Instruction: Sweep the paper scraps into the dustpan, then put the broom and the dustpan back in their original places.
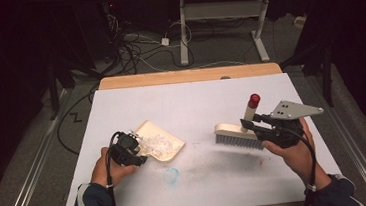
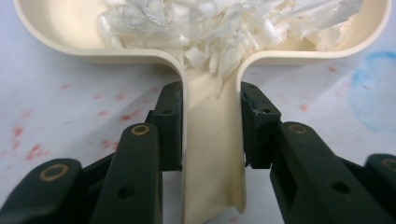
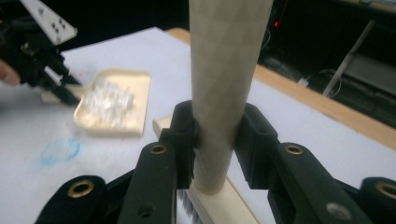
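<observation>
Your left gripper (image 2: 211, 130) is clamped on the dustpan (image 1: 162, 141) handle mid-table, right gripper (image 3: 215, 140) on the brush (image 1: 238, 130) handle. Those plastic shreds (image 2: 224, 28) look feather-light, so keep the stiff pan level, gripping near the scoop.

Brush (image 3: 224, 93) handle top cut off in right gripper view; bristles mostly hidden by jaws. Dustpan (image 2: 205, 154) far rim cropped in left gripper view.

Cream dustpan (image 1: 167, 143) flat on table, heaped with clear shards (image 2: 224, 28), cream brush (image 1: 235, 132) (red-capped handle upright) well right
</observation>
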The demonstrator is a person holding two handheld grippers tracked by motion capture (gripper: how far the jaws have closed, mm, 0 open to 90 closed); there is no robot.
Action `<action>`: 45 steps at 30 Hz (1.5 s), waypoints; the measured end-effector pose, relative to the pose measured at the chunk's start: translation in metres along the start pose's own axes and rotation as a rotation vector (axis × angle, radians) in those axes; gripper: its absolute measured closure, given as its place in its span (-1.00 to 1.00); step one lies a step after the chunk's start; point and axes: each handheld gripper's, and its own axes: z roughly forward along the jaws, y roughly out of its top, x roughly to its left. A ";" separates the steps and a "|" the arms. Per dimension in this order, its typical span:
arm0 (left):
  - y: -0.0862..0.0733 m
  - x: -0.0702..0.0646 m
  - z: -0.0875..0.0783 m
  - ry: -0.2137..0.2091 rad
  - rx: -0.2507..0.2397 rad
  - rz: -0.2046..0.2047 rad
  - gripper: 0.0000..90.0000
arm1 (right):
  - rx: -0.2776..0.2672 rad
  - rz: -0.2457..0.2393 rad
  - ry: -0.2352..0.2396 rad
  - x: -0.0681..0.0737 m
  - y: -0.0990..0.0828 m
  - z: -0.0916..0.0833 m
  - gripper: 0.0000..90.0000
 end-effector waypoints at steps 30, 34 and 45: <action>-0.019 0.028 0.000 0.079 -0.119 -0.274 0.22 | 0.250 0.145 0.145 -0.060 -0.028 -0.020 0.56; -0.019 0.017 0.000 0.000 -0.122 -0.268 0.09 | 0.249 0.155 0.089 -0.067 -0.029 -0.011 0.50; -0.022 -0.005 -0.005 0.079 -0.197 -0.142 -0.40 | 0.272 0.180 -0.040 -0.084 -0.031 0.034 0.36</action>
